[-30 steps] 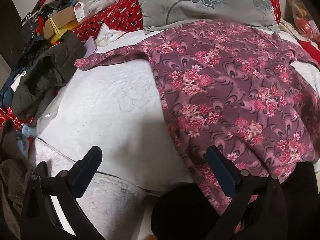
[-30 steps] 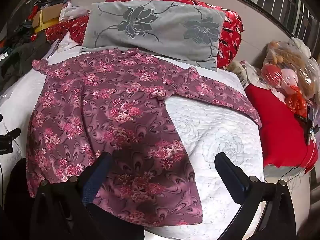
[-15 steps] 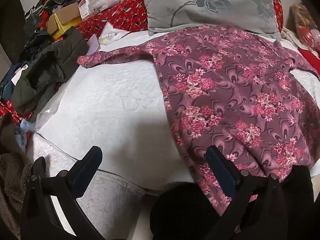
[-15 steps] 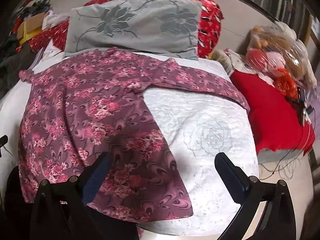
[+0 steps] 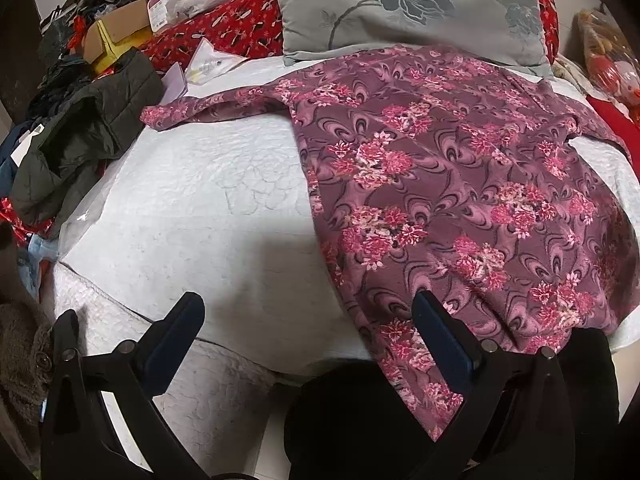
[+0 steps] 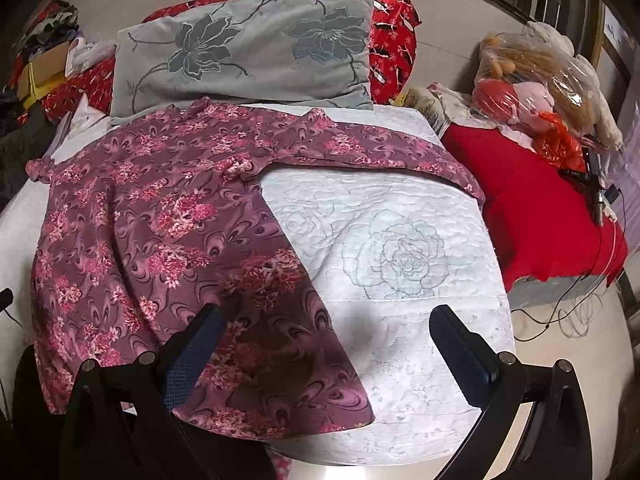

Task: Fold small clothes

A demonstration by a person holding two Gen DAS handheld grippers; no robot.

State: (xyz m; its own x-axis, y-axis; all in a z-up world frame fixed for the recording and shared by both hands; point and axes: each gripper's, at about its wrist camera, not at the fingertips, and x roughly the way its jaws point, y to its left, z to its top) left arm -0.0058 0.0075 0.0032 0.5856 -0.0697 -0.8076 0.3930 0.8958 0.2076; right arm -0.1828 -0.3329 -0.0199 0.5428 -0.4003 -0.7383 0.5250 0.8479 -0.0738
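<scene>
A purple floral long-sleeved top (image 5: 460, 184) lies spread flat on the white quilted bed (image 5: 208, 208), sleeves out to both sides; its hem hangs over the near edge. It also shows in the right wrist view (image 6: 160, 232). My left gripper (image 5: 308, 332) is open and empty, above the near bed edge beside the top's left hem. My right gripper (image 6: 326, 340) is open and empty, above the top's right hem corner (image 6: 340, 408).
A grey flowered pillow (image 6: 248, 52) lies at the head against red cushions. A dark jacket (image 5: 80, 148) and piled clutter sit left of the bed. A red blanket (image 6: 532, 208), bagged plush toys (image 6: 536, 84) and cables lie to the right.
Both grippers have drifted slightly; the right wrist view has shifted rightward, so the top sits further left and more bare quilt shows. Both stay open and empty.
</scene>
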